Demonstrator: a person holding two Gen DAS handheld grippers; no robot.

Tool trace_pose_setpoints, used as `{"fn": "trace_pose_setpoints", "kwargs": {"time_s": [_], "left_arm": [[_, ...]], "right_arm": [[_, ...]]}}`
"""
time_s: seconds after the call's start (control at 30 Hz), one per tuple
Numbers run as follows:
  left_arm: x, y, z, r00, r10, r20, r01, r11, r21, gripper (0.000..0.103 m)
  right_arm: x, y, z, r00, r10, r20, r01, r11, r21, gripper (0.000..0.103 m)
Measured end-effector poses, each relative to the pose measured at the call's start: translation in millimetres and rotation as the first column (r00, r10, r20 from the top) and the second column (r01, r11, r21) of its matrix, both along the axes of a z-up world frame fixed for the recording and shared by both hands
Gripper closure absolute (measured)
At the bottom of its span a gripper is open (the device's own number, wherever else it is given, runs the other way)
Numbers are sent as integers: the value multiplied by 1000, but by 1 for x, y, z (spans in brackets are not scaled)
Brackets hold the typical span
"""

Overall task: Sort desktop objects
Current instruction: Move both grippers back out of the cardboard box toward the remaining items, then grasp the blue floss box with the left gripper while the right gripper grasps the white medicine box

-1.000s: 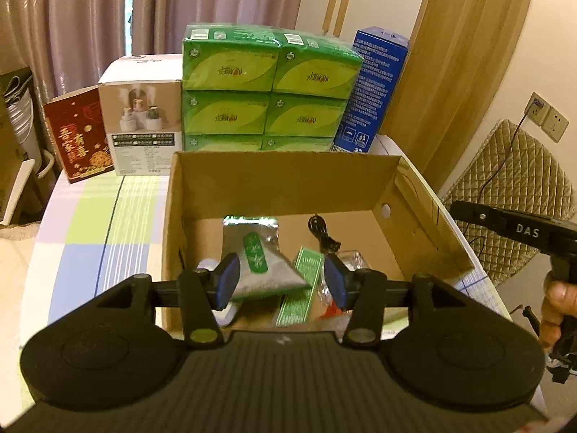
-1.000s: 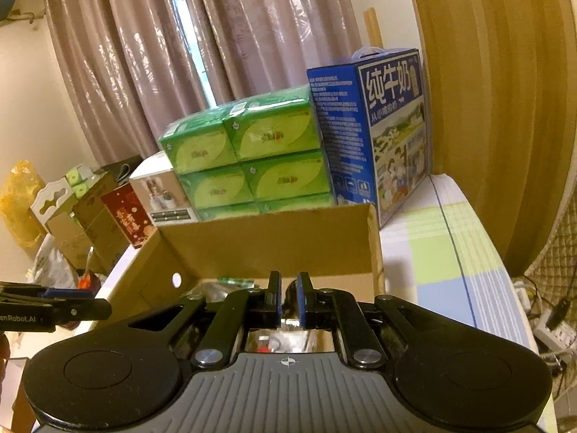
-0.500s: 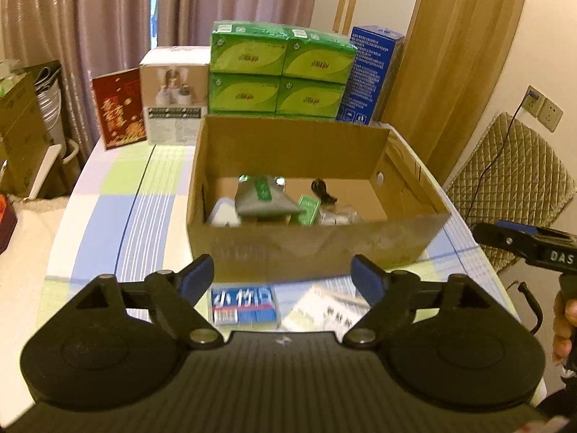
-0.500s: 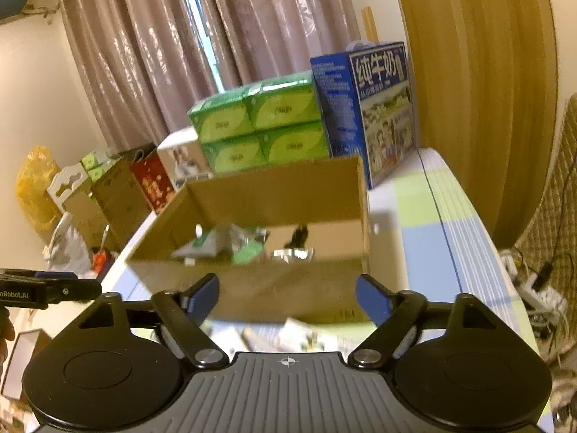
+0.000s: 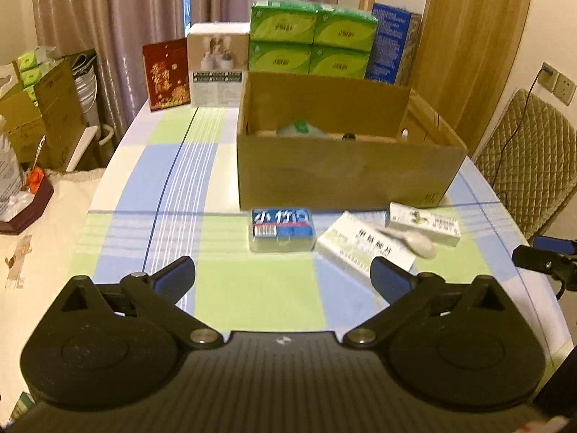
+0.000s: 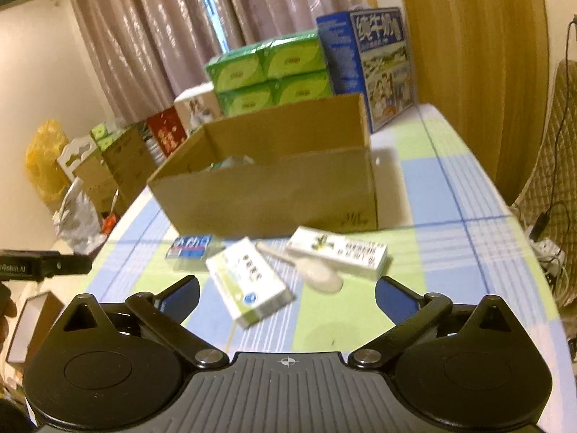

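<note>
An open cardboard box (image 5: 346, 176) (image 6: 274, 198) stands mid-table with several items inside. In front of it lie a blue tissue pack (image 5: 281, 227) (image 6: 189, 247), a white medicine box (image 5: 364, 249) (image 6: 250, 285), a second white box with green print (image 5: 422, 222) (image 6: 339, 250) and a white plastic spoon (image 5: 414, 241) (image 6: 313, 270). My left gripper (image 5: 283, 278) is open and empty, near the table's front, short of the tissue pack. My right gripper (image 6: 286, 296) is open and empty, just short of the medicine box.
Behind the cardboard box stand green tissue packs (image 5: 310, 43), a blue milk carton (image 6: 375, 65), a white appliance box (image 5: 216, 68) and a red card (image 5: 166, 72). A quilted chair (image 5: 530, 158) is at the right. Cardboard boxes and bags crowd the floor at the left (image 5: 39, 115).
Both grippers have pulled back out of the cardboard box toward the table's front. The right gripper went from shut to open; the left opened wider. The items in front of the box came into view.
</note>
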State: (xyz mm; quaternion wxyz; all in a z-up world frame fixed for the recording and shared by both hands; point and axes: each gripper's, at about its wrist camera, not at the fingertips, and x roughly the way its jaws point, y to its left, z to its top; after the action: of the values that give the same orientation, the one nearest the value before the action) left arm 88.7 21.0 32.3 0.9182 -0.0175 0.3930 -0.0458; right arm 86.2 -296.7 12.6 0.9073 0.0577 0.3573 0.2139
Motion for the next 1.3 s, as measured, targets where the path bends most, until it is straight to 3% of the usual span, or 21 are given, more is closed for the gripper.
{"fn": "trace_pose_setpoints", "kwargs": {"time_s": [0.5, 0.73, 0.97, 1.3], "left_arm": [[27, 19, -56, 999, 34, -36, -35, 999, -15, 1], [45, 26, -82, 996, 39, -81, -40, 999, -15, 1], [61, 29, -89, 997, 7, -77, -8, 1000, -14, 1], [85, 30, -102, 997, -27, -77, 26, 1000, -12, 1]], "right_arm": [[30, 54, -52, 982, 189, 13, -185, 972, -143, 2], [53, 79, -76, 957, 289, 8, -283, 941, -186, 2], [78, 99, -91, 928, 372, -2, -361, 900, -242, 3], [97, 110, -114, 915, 397, -74, -401, 870, -288, 16]]}}
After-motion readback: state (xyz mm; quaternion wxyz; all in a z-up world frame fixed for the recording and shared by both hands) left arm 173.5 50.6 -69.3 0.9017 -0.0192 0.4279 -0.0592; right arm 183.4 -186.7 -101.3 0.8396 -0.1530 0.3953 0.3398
